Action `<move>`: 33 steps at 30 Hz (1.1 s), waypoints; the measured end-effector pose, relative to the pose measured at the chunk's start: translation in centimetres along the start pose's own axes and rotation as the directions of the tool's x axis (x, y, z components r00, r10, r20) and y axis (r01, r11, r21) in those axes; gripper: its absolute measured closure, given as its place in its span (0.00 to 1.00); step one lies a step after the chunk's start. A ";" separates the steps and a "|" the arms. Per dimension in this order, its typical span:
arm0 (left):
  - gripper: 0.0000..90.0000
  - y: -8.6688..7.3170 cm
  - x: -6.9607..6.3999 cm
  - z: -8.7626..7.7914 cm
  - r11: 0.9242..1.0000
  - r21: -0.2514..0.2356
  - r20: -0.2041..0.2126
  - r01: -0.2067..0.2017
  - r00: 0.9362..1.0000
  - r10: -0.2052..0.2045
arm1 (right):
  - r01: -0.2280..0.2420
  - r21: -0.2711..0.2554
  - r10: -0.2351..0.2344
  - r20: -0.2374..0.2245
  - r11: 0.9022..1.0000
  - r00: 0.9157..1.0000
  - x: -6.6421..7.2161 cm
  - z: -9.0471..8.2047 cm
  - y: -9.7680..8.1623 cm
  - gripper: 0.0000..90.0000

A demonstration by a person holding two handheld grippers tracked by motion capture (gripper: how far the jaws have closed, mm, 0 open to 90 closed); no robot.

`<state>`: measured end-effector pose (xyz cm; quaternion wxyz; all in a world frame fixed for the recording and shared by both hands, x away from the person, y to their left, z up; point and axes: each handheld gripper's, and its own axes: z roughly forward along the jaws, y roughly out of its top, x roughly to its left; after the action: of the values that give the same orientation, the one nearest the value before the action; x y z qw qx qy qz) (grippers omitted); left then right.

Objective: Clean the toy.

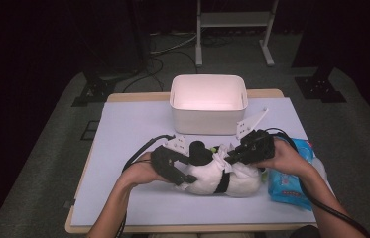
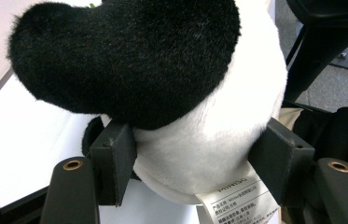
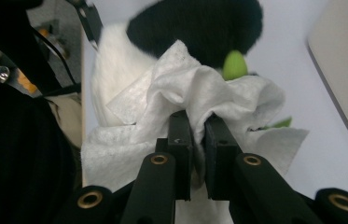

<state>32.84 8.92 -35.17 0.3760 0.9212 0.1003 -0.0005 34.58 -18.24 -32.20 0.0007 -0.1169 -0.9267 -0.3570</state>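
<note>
**Panda held at one end, wipe pinched at the other**

The left gripper (image 1: 180, 174) is at the left end of the panda (image 1: 217, 174), which lies on its side on the table (image 1: 123, 134). In the left gripper view, its two jaws stand on both sides of the toy's white body (image 2: 199, 140) and press into the plush, so this gripper is closed on the panda. A black furry part (image 2: 129, 56) of the toy is just above the jaws, and a white label (image 2: 241, 200) with small print hangs down between them.

The right gripper (image 1: 232, 154) is over the upper side of the panda, near its middle. In the right gripper view, the jaws are pressed almost together and they pinch a crumpled white wipe (image 3: 199, 100). The wipe lies against the panda's white fur, and a small green piece (image 3: 234, 65) shows just beyond the jaws, beside the toy's black part.

Beyond both grippers, a white bin (image 1: 208, 101) stands on the table, apart from the panda. To the right of the right gripper, close under the person's right hand, lies a blue pack (image 1: 291, 186).
</note>
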 end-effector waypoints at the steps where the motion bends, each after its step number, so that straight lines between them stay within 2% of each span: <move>1: 0.39 0.1 0.0 0.0 1.000 0.003 0.000 -0.002 1.000 0.002 | 0.007 -0.007 -0.007 -0.001 1.000 1.000 0.1 0.0 0.2 0.91; 6: 0.39 0.3 -0.2 0.0 1.000 0.008 -0.003 -0.009 1.000 0.009 | 0.029 -0.030 -0.029 -0.006 0.999 1.000 0.3 -0.1 1.5 0.91; 8: 0.39 0.2 -0.2 0.1 1.000 0.006 -0.003 -0.009 1.000 0.009 | 0.027 -0.021 -0.027 -0.007 0.999 1.000 0.3 -0.1 1.6 0.91; 17: 0.38 -0.4 0.1 0.2 1.000 -0.011 0.011 0.010 1.000 -0.010 | -0.019 0.014 0.019 -0.014 1.000 1.000 -0.1 0.0 -0.7 0.91; 19: 0.38 -0.3 0.1 0.2 1.000 -0.017 0.014 0.008 1.000 -0.008 | -0.026 0.006 0.026 -0.018 1.000 1.000 -0.2 -0.1 -1.0 0.91; 22: 0.38 -0.1 0.1 0.1 1.000 -0.017 0.011 0.008 1.000 -0.008 | -0.018 0.007 0.018 -0.009 1.000 1.000 -0.1 -0.2 -0.8 0.91; 24: 0.38 0.1 0.0 -0.1 1.000 -0.022 0.012 0.004 1.000 -0.004 | -0.022 -0.011 0.022 -0.017 1.000 1.000 0.0 -0.3 -0.4 0.91; 28: 0.38 0.3 0.0 -0.5 1.000 -0.003 0.006 -0.007 1.000 0.007 | -0.003 -0.024 0.002 -0.024 1.000 1.000 0.1 -0.1 0.2 0.91; 33: 0.39 0.6 -0.1 -1.1 1.000 -0.001 -0.005 -0.008 1.000 0.008 | -0.009 -0.050 0.007 -0.032 0.999 0.999 0.2 0.0 0.7 0.92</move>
<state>32.73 9.24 -33.93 0.3762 0.9214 0.0974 0.0032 34.58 -17.67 -31.73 0.0142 -0.1149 -0.9170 -0.3818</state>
